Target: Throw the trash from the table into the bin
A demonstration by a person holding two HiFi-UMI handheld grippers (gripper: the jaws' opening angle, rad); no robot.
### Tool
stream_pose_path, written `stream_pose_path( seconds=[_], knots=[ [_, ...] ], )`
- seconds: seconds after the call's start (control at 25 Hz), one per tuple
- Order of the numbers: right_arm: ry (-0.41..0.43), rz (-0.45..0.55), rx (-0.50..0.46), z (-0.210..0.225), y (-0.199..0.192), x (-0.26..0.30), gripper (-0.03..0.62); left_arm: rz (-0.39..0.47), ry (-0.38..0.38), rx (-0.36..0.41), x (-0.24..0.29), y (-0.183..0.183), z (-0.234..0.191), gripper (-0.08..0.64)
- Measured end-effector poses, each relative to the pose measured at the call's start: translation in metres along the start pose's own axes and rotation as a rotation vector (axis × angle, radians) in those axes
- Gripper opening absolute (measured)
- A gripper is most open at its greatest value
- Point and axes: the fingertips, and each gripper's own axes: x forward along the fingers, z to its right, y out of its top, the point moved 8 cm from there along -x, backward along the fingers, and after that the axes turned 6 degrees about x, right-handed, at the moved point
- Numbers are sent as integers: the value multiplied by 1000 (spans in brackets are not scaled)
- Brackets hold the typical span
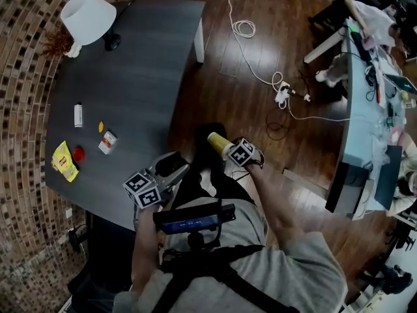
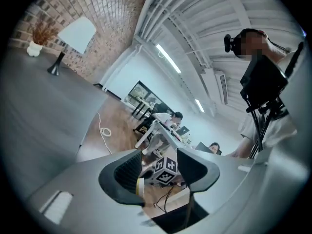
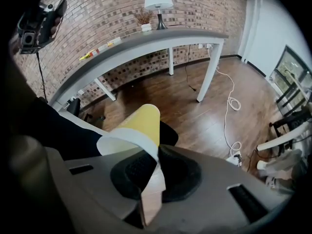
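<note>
The right tool [image 3: 155, 165] is clamped on the thin wall of the yellow paper cup [image 3: 140, 122], clear of the dark grey bench [image 1: 137, 70], above the wooden floor [image 3: 204, 111]. Light and crushable, the cup suits this gentle rim pinch. The left tool [image 2: 160, 172] stands apart, empty.

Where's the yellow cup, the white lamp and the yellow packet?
yellow cup [image 3: 144, 123]: right gripper view, its yellow side.
white lamp [image 1: 88, 15]: head view, its shade.
yellow packet [image 1: 64, 160]: head view, its middle.

One paper cup [image 3: 140, 122]: yellow outside, white inside. Table [image 1: 143, 77]: dark grey. Wall [image 1: 26, 77] — brown-and-tan brick mosaic. Lampshade [image 1: 88, 16]: white. Packet [image 1: 64, 160] — yellow. Floor [image 1: 221, 103]: glossy brown wood.
</note>
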Motion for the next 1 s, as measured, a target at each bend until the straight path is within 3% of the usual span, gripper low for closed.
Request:
stream_pose_path(
  seconds=[0.16,0.44,0.6,0.76,1.0],
  knots=[
    [-2,-5,-19,-1,10,9,46,-31,-43,-16,18,-6,-1,221],
    [-10,-15,-7,-1,13,16,58,-25,-46,-21,20,-2,1,221],
    [3,3,28,-1,19,18,152,-30,-49,-19,20,-4,3,221],
    [11,9,39,-4,21,18,161,-31,-49,-13,20,-5,7,221],
    [54,144,114,-3,25,-12,156,-22,-59,7,24,-3,13,221]
  ],
)
